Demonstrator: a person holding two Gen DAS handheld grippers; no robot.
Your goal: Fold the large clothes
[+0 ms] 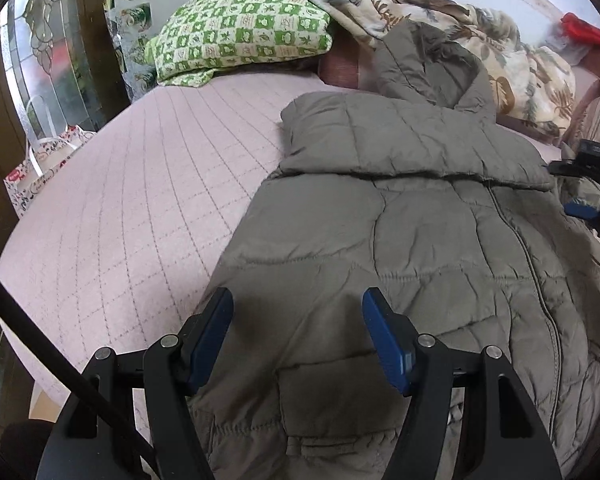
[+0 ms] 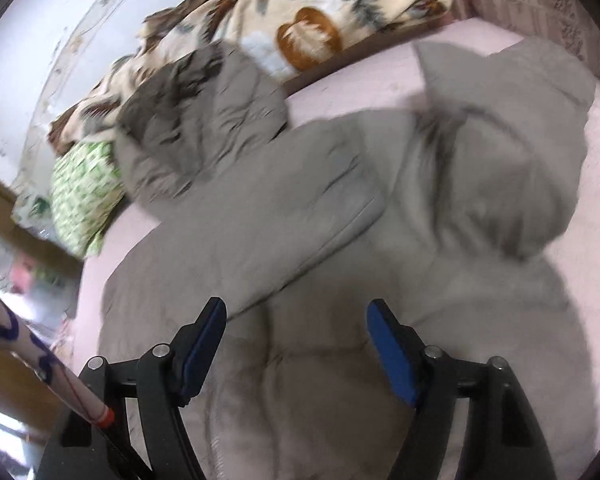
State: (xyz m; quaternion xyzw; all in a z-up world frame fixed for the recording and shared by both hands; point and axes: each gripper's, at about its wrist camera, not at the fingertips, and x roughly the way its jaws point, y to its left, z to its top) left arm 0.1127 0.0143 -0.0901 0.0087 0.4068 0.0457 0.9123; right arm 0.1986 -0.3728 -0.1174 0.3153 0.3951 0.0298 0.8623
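A large grey quilted puffer jacket (image 1: 420,232) lies spread on a pink quilted bed (image 1: 132,200), zipper up, one sleeve folded across its upper part. My left gripper (image 1: 298,300) is open and empty just above the jacket's lower left part. In the right wrist view, which is blurred, the jacket (image 2: 320,240) fills the middle with a sleeve lying across it and the hood at the right. My right gripper (image 2: 296,308) is open and empty above the jacket. The right gripper also shows at the right edge of the left wrist view (image 1: 592,200).
A green checked pillow (image 1: 240,32) and a floral blanket (image 1: 440,20) lie at the head of the bed. A patterned bag (image 1: 40,168) stands beside the bed at the left, by a glass door. A red object (image 1: 584,28) sits at the far right.
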